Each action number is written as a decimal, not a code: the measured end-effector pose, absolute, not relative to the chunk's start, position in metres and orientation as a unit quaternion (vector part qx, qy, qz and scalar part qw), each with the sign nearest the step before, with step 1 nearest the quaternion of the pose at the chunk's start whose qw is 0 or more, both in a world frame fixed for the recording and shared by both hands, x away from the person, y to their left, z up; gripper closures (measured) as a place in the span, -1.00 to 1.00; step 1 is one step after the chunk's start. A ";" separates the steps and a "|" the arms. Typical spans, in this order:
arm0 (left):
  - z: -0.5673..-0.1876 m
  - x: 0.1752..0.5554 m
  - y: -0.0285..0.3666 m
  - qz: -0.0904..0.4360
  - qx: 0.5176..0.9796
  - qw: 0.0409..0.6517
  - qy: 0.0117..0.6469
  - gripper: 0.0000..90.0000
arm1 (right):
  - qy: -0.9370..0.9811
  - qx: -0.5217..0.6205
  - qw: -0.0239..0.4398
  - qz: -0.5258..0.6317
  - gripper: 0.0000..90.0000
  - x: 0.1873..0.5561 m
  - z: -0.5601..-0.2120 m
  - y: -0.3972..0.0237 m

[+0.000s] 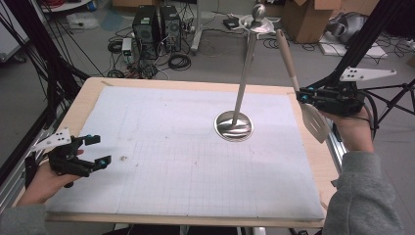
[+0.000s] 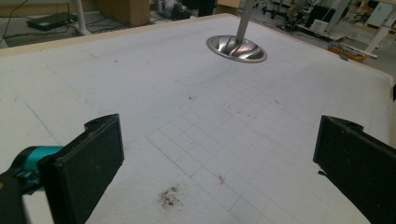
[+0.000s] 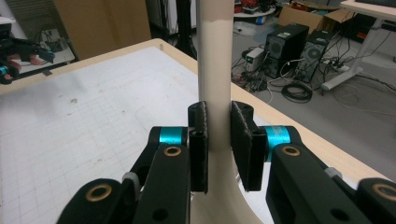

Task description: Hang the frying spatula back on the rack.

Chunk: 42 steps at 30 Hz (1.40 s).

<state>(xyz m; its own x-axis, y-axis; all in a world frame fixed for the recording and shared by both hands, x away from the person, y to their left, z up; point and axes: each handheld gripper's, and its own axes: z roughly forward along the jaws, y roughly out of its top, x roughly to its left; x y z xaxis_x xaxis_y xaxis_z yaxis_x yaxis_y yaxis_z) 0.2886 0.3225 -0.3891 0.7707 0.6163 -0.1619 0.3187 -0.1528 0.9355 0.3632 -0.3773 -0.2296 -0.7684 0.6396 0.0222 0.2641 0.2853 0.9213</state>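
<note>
A cream slotted spatula (image 1: 313,120) with a long pale handle (image 3: 214,70) hangs in the air at the table's right edge, handle up, blade down. My right gripper (image 1: 302,96) is shut on the lower handle, and both pads (image 3: 200,135) press its sides. A steel utensil stand (image 1: 236,125) with a round base and a tall pole topped by hooks sits right of the table's middle. The left gripper (image 1: 96,150) rests open near the table's left front corner, its black jaws far apart in the left gripper view with nothing between them.
A white gridded mat (image 1: 171,147) covers the wooden table (image 1: 83,93). A small dark smudge of crumbs (image 2: 169,196) lies on the mat by the left gripper. Computer towers (image 1: 155,27), cables and cardboard boxes (image 1: 313,17) stand on the floor beyond.
</note>
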 end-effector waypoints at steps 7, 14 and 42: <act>-0.389 0.289 0.322 0.130 0.749 0.570 0.313 -0.95 | 0.784 0.290 0.177 0.518 0.73 0.366 -0.232 -0.373; -0.389 0.288 0.323 0.131 0.748 0.571 0.311 -0.95 | 0.789 0.290 0.178 0.511 0.73 0.371 -0.236 -0.365; -0.389 0.286 0.325 0.133 0.746 0.571 0.315 -0.95 | 0.801 0.288 0.179 0.493 0.73 0.391 -0.249 -0.335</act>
<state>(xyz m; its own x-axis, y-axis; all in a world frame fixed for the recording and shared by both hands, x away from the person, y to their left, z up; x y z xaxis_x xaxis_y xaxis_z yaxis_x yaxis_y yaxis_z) 0.2859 0.3253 -0.3891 0.7659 0.6222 -0.1624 0.3193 -0.1487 0.9359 0.3908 -0.3348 -0.2491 -0.7701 0.6380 -0.0022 0.2854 0.3475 0.8932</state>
